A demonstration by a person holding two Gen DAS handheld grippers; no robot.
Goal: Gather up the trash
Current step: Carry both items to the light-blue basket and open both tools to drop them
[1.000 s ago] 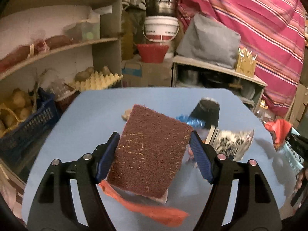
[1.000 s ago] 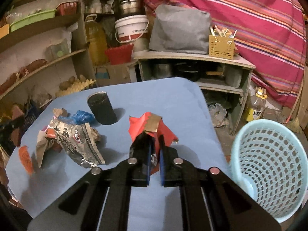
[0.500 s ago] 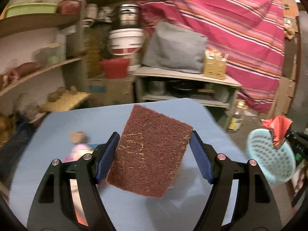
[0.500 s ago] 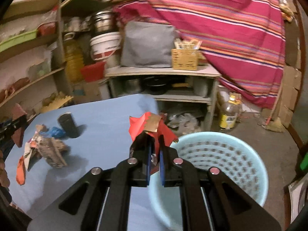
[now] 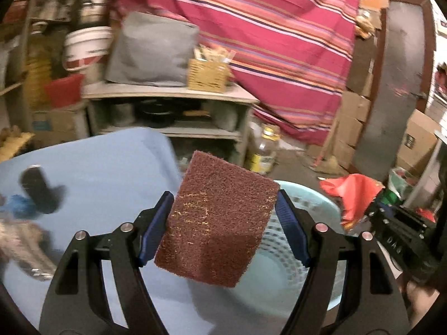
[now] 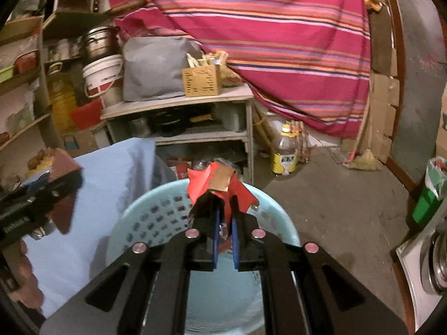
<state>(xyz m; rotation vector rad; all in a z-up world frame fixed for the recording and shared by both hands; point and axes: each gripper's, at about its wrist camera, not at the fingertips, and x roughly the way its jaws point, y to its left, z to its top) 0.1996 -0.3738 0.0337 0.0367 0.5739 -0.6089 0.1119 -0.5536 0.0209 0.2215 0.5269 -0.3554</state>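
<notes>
My left gripper (image 5: 223,217) is shut on a brown scouring pad (image 5: 220,217) and holds it in the air over the near rim of a light blue perforated basket (image 5: 313,203) beside the blue table (image 5: 92,167). My right gripper (image 6: 225,209) is shut on a crumpled red wrapper (image 6: 215,178) and holds it above the same basket (image 6: 156,212). The red wrapper (image 5: 354,192) and right gripper also show at the right of the left wrist view. The left gripper with its pad (image 6: 64,192) shows at the left of the right wrist view.
A black cup (image 5: 35,181), a blue wrapper (image 5: 16,205) and a crumpled foil bag (image 5: 25,245) lie on the table's left side. Behind stand a shelf unit (image 6: 178,120), an oil bottle (image 6: 285,153) on the floor and a striped curtain (image 6: 279,42). A green bin (image 6: 430,192) stands at right.
Both grippers have swung right from over the table to over the basket, each still holding its item. The table trash has slid to the left edge of view.
</notes>
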